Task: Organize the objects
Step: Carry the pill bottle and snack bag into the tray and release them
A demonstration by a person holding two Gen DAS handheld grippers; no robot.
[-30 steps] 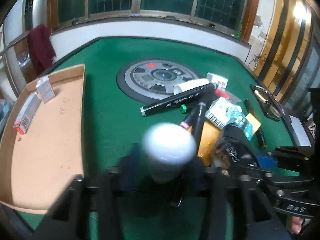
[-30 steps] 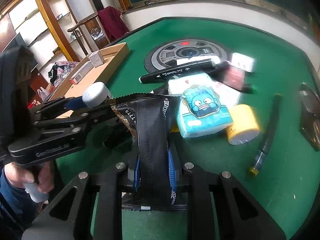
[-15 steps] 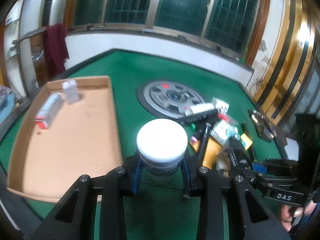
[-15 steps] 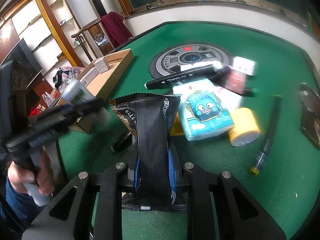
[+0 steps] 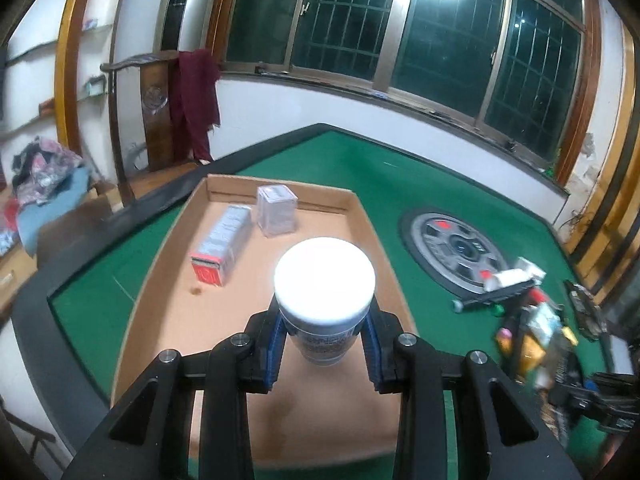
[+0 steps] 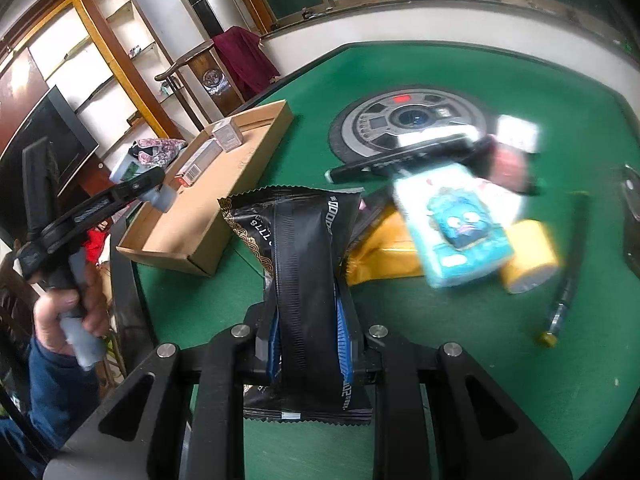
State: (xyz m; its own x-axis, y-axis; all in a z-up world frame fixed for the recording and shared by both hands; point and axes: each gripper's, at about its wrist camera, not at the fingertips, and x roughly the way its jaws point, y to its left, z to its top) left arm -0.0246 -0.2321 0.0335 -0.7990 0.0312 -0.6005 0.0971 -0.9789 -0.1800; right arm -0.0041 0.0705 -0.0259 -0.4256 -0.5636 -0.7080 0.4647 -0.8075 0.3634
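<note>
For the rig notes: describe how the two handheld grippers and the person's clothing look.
Both the left gripper and the right gripper are matte black, with angular cut-out finger frames, silver bolt heads and ribbed blue pads. From the right wrist view, the left one has a grey pistol handle; a dark blue sleeve shows.

A green felt table [image 5: 352, 168] carries a shallow cardboard tray [image 5: 362, 216], a round grey disc [image 5: 452, 246] and a heap of markers, packets and yellow tape [image 6: 530, 254].

table [image 5: 360, 168] – green felt | tray [image 5: 180, 320] – plain brown | jar [image 5: 325, 280] – white lid | packet [image 6: 304, 248] – black, gold trim
</note>
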